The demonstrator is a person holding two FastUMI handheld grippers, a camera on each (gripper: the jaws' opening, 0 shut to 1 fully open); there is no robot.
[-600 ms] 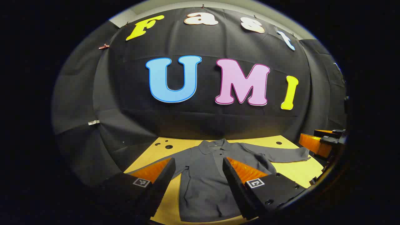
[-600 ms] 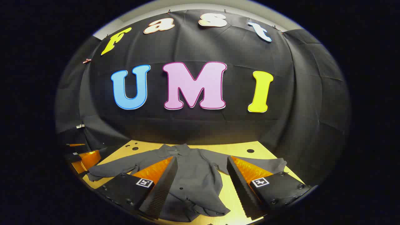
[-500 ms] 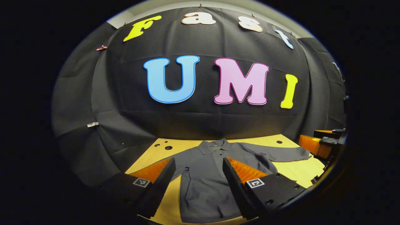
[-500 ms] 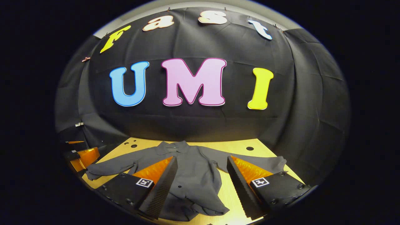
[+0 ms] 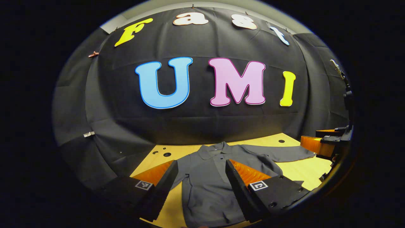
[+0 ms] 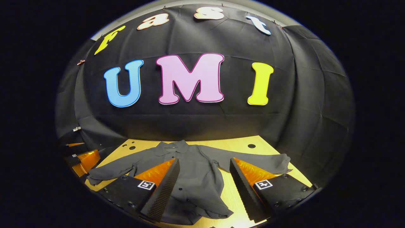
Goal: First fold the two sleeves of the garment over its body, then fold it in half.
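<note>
**Both grippers open above an unfolded shirt**

The left gripper (image 5: 199, 186) stood with its jaws wide apart and nothing between them, hovering over the lower body of the grey long-sleeved collared shirt (image 5: 212, 186). The right gripper (image 6: 204, 186) was likewise spread wide and empty, poised above the shirt's rumpled hem. Neither pair of fingers touched the cloth, as far as the views allowed one to judge.

Over the preceding half second little had altered: both cameras had tipped slightly, so that the booth wall slid a touch downward and leftward in each view, and slightly more of the table's far side showed. The shirt had not been disturbed. That suggested the hands were merely settling their aim before a first grasp.

The shirt lay flat and face up on the yellow wooden table (image 6: 240, 142), collar (image 5: 214, 148) toward the wall. In the right gripper view, one sleeve (image 6: 110, 169) reached out to the left, toward the other gripper at the edge, and the other sleeve (image 6: 262, 160) stretched to the right, its cuff near the table's edge. Both sleeves were spread away from the body, so the task appeared to be at its very start: neither sleeve fold was done, and the halving was yet to come. The likely next move was a descent onto a cuff.
</note>
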